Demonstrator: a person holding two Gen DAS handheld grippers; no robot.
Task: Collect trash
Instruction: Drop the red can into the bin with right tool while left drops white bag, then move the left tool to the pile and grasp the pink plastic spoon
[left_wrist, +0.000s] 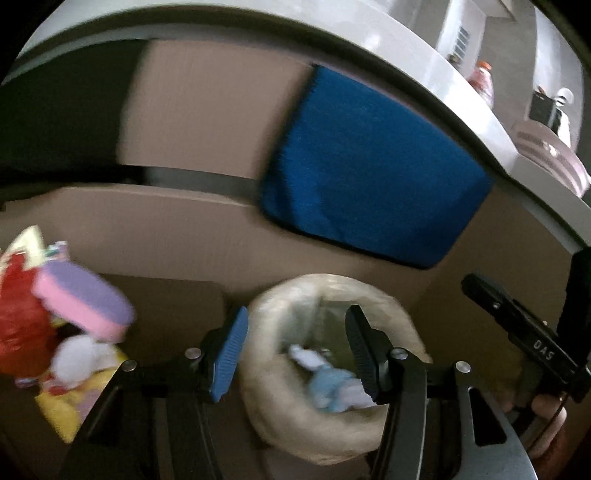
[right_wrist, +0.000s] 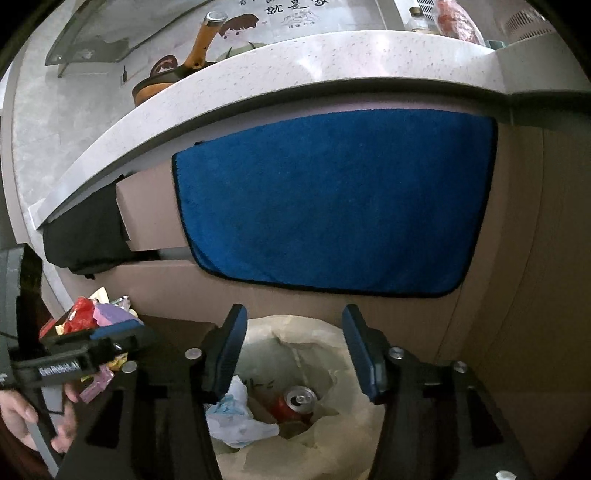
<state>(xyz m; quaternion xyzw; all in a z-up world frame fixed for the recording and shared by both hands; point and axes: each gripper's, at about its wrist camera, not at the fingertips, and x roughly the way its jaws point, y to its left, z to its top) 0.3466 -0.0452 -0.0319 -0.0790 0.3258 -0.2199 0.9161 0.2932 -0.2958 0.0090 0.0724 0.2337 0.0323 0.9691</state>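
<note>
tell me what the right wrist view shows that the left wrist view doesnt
Only the right wrist view: a red can inside the lined bin, and a pan up on the counter. Only the left wrist view: an orange-capped bottle on the counter. Both: the bin, the blue towel hanging on the cabinet front, bluish-white crumpled trash in the bin, a colourful pile of wrappers to the left, and both grippers open.

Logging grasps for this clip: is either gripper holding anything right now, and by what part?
Nothing is held. The left gripper and right gripper are both open and empty above the bin.
</note>
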